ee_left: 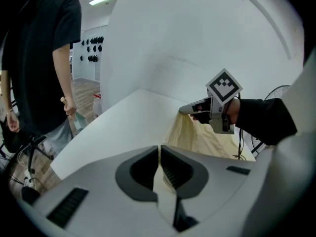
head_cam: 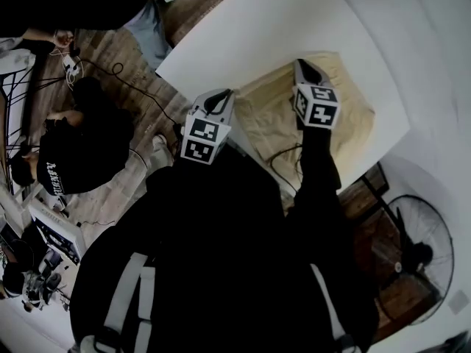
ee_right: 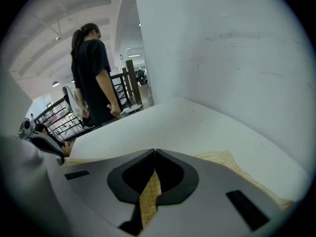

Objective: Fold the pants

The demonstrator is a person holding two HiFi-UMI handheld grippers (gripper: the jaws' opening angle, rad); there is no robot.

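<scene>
The tan pants [head_cam: 276, 116] lie on the white table [head_cam: 243, 35], and both grippers hold their near edge lifted. My left gripper [head_cam: 223, 95] is shut on a fold of the pale fabric [ee_left: 168, 179], which runs up between its jaws [ee_left: 160, 154]. In the same view the cloth [ee_left: 190, 132] stretches across to the right gripper [ee_left: 186, 110]. My right gripper [head_cam: 302, 66] is shut on a tan strip of the pants [ee_right: 149, 196], pinched where its jaws meet [ee_right: 154, 154]. More of the pants [ee_right: 222, 158] spreads on the table beyond, and the left gripper [ee_right: 47, 144] shows at the left.
A person in a black shirt [ee_left: 34, 58] stands at the table's far side. Another person in black [head_cam: 81, 153] sits on the wooden floor among cables. A floor fan [head_cam: 412, 248] stands at the right. A white wall [ee_right: 222, 48] borders the table.
</scene>
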